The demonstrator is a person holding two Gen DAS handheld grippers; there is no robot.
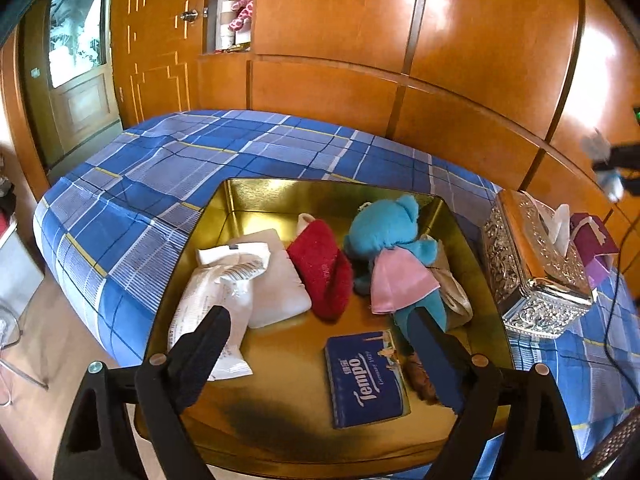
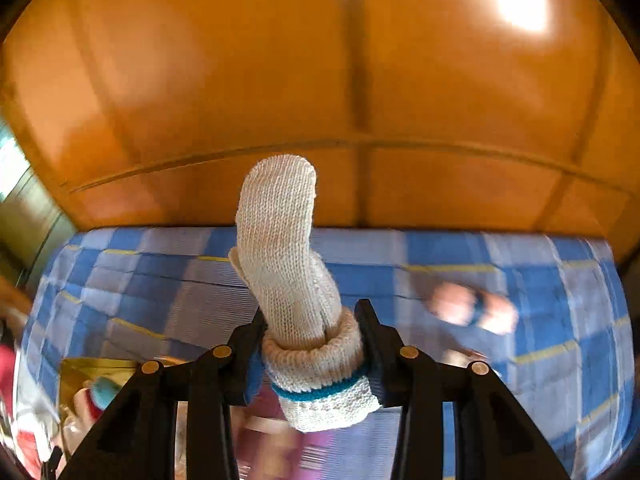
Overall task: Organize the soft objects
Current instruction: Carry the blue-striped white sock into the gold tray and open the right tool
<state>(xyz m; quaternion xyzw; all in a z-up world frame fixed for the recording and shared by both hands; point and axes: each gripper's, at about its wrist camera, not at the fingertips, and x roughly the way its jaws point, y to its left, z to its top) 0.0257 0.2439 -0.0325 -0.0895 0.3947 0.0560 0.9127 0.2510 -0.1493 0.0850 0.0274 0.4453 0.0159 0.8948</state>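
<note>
Bed (image 1: 168, 168): broad and soft, under a blue plaid sheet with thin yellow lines; it carries everything here and gives under weight.
Wall panels (image 1: 460, 60): glossy orange-brown wood, hard, throwing back the light.
Tin (image 1: 256, 200): wide, shallow gold metal tray with slick mirror-like walls, resting on the bed; the soft things already sorted lie inside.
Tissue box (image 1: 532, 264): embossed silver metal, rigid, just beside the tin's right wall, a tissue standing out of its slot.
Teddy (image 1: 390, 256): turquoise plush in a pink skirt, light and squashy, lying in the tin; best pinched at the body.
White pouch (image 1: 280, 280): flat padded cloth, partly under a crinkly white plastic pack (image 1: 216, 292).
Red pouch (image 1: 324, 268): fuzzy terry, limp, between the white pouch and the teddy.
Tempo pack (image 1: 366, 376): blue film-wrapped tissues, smooth, a little slippery, near the tin's front.
Knit glove (image 2: 298, 300): cream cotton rolled into a bundle with a teal band at the cuff, light, springy, grippy; one finger sticks up. It is in the air over the bed, to the right of the tin.
Right gripper (image 2: 312, 344): closed about halfway on the glove's rolled cuff, the thickest part, so a firm hold seems likely.
Left gripper (image 1: 320, 344): spread wide over the tin, nothing between its fingers.
Small pale item (image 2: 472, 308): on the sheet, too blurred to name.
</note>
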